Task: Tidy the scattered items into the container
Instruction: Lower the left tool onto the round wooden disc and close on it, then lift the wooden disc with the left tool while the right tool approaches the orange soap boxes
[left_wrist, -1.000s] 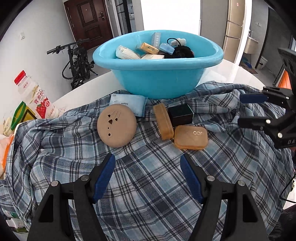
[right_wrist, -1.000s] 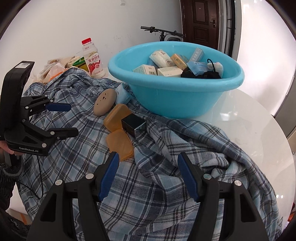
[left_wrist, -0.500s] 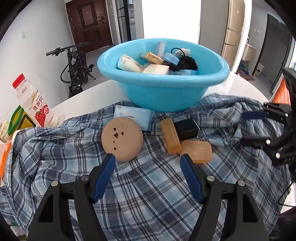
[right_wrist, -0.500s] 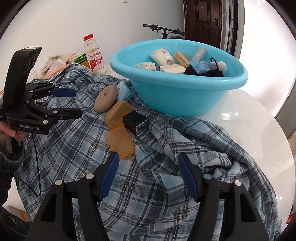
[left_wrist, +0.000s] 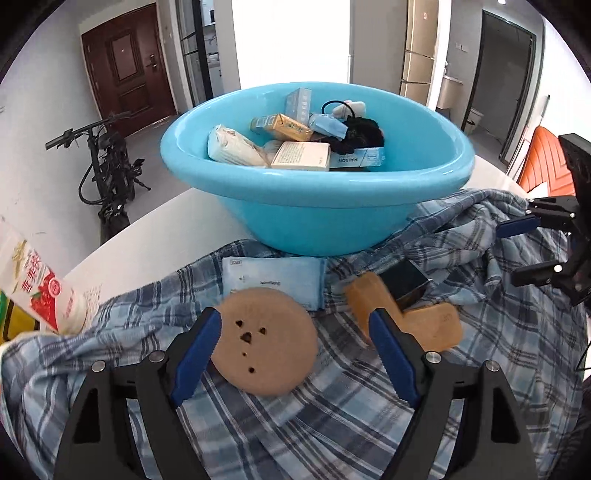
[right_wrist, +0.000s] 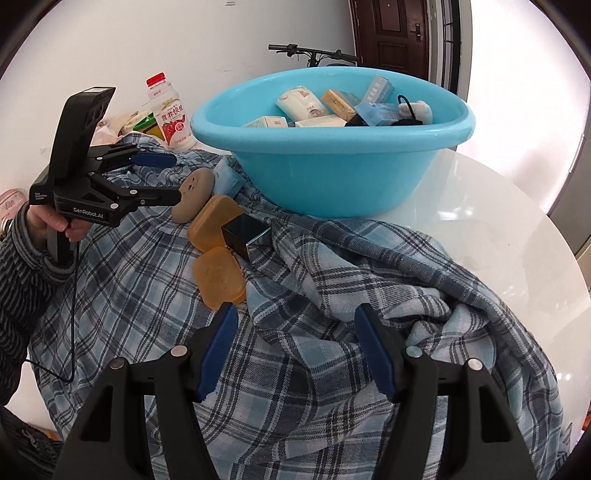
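Your left gripper, spread wide, frames the tan disc at lower centre; your right gripper, also spread, sits farther off.

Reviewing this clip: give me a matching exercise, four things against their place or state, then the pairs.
Things:
1. round tan disc
2. blue basin
3. small black box
4. drink bottle

Places or states:
A. holds boxes and packets
B. between the open left gripper fingers
C. stands by the wall, red cap
D. wedged between two amber cases

Pairs: 1-B, 2-A, 3-D, 4-C
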